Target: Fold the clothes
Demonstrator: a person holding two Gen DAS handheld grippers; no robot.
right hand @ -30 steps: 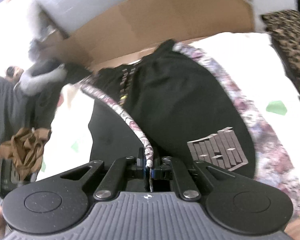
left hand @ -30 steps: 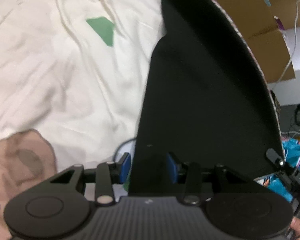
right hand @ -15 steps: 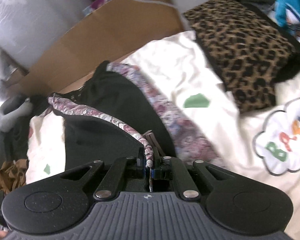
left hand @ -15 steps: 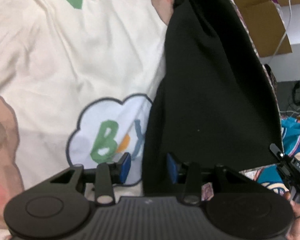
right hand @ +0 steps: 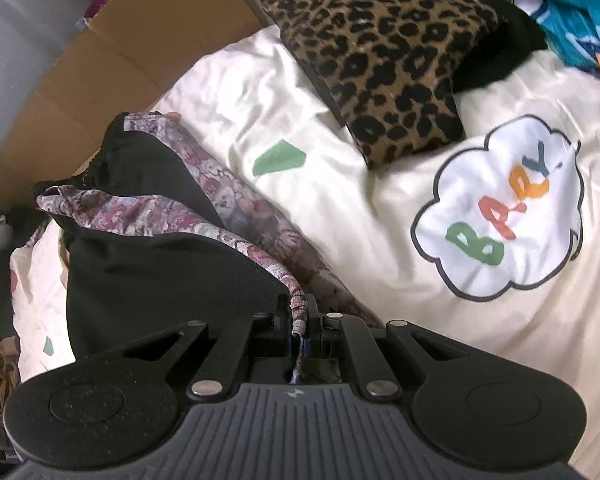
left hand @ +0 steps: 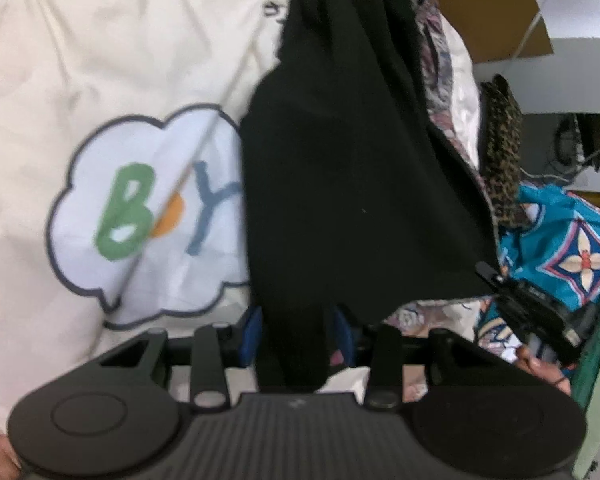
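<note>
Right wrist view shows our right gripper (right hand: pixel 299 320) clamped on the floral-trimmed edge of the black fabric garment (right hand: pixel 160 272), now swung from the brown cardboard box (right hand: pixel 112 60) to above the cream bedsheet with the cloud print (right hand: pixel 340 208). Our left gripper (left hand: pixel 296 332) pinches a thick black fold, hanging lower over that cloud. We judge we are carrying the garment down to lay it flat.

cream bedsheet (right hand: pixel 380 208), cardboard box (right hand: pixel 112 64) behind, leopard cushion (right hand: pixel 384 52) on top.
</note>
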